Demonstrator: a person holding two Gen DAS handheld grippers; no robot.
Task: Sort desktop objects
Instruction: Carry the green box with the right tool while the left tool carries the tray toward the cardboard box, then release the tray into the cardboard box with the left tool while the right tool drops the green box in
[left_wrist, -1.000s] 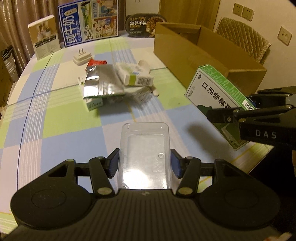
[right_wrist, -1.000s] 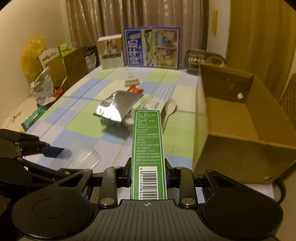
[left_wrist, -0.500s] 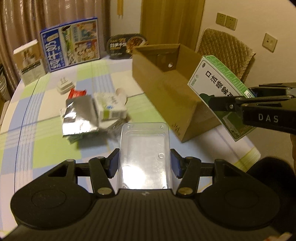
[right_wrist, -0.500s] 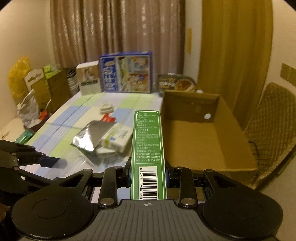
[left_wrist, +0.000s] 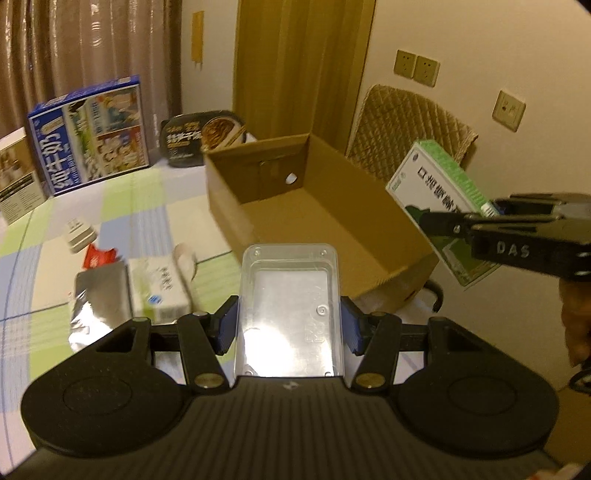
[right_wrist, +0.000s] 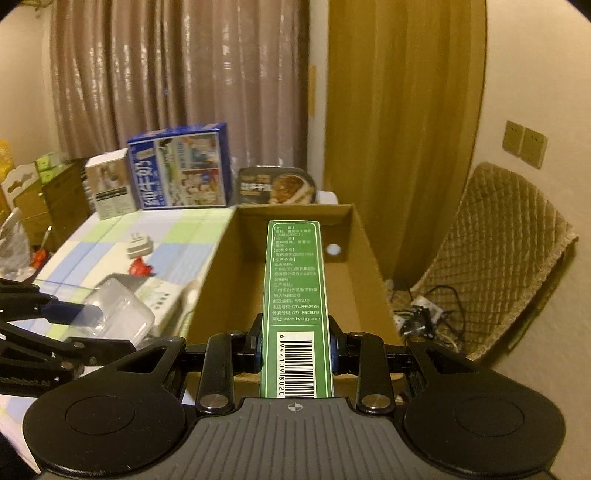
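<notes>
My left gripper is shut on a clear plastic tray and holds it in the air just in front of the open cardboard box. My right gripper is shut on a green and white medicine box and holds it over the near end of the cardboard box. The medicine box also shows in the left wrist view, at the box's right side. The left gripper with the clear tray shows at the left of the right wrist view.
On the checked tablecloth lie a silver foil pouch, a white carton, a red packet and a white plug. A blue milk carton and a black food bowl stand behind. A wicker chair stands right.
Both grippers have risen and moved right toward the cardboard box with their loads. The right gripper now has the medicine box over the box's opening.
</notes>
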